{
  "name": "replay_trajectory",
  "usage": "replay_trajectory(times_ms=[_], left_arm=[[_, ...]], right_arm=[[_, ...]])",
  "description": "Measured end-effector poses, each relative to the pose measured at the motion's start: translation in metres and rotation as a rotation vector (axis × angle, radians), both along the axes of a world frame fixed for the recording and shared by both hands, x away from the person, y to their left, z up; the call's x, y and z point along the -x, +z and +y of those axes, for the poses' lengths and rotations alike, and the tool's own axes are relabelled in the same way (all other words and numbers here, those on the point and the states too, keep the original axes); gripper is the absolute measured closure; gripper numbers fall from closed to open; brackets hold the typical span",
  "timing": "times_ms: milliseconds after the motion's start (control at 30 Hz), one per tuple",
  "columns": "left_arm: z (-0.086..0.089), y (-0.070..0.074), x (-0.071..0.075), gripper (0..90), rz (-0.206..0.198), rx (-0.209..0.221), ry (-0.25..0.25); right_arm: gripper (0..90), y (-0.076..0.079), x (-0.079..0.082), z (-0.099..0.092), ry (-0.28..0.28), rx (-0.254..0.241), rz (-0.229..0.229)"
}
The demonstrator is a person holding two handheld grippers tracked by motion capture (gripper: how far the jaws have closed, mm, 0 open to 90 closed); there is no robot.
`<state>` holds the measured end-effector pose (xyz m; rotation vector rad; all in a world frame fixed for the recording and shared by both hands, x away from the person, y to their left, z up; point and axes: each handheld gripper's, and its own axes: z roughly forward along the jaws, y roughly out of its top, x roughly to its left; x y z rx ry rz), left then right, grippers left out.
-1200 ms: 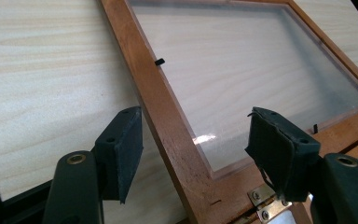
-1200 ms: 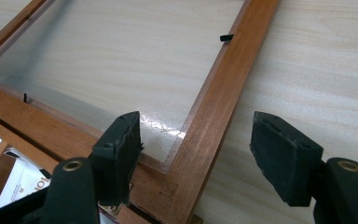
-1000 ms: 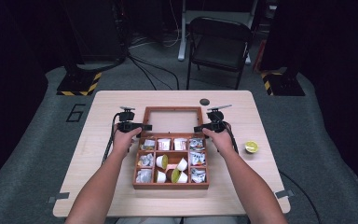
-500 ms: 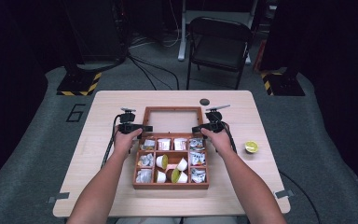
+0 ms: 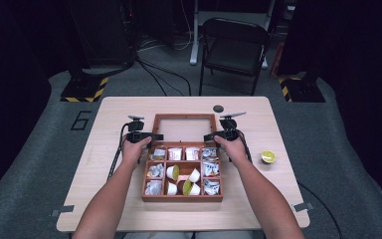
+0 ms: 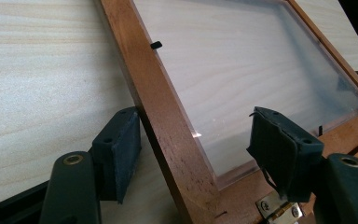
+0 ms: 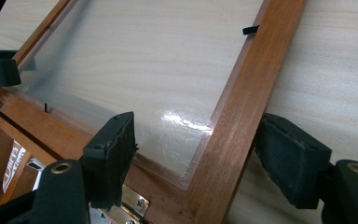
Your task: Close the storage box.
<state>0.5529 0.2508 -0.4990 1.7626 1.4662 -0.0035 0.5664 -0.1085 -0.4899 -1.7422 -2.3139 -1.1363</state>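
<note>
Now that the lid (image 5: 184,128) lies flat on the table (image 5: 79,164) behind the wooden box (image 5: 183,198), swung fully back on its brass hinges (image 7: 133,201), you look to be at the letting-go step of opening it. Your left gripper (image 6: 196,154) straddles the lid's left frame rail with its jaws standing apart; one pad sits close against the wood, the other hangs clear over the clear pane, and the jaws have just been opening. Your right gripper (image 7: 200,154) does the same on the right rail, jaws wide and just opened further, neither pad pressing the wood. Next, I'd judge, you need to draw both grippers straight back off the rails without catching the frame or dragging the box.

The box itself is divided into compartments. The outer ones hold crinkled wrapped packets (image 5: 210,169); the middle ones hold small white cups (image 5: 194,175), some showing green. A lime half (image 5: 268,157) sits apart on the table to your right, and a small dark disc (image 5: 218,108) lies beyond the lid.
</note>
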Motion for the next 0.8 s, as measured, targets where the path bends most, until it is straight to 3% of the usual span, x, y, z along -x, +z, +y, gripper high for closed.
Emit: replay_trajectory(times_ms=[367, 800], left_arm=[[0.0009, 0.0017, 0.0004, 34.0, -0.004, -0.002, -0.006], [0.0014, 0.0081, 0.0015, 36.3, -0.047, -0.024, -0.013]], right_arm=[[29.0, 0.0002, -0.0011, 0.0002, -0.003, -0.006, 0.001], [31.6, 0.0084, 0.0001, 0.0000, -0.001, 0.004, -0.026]])
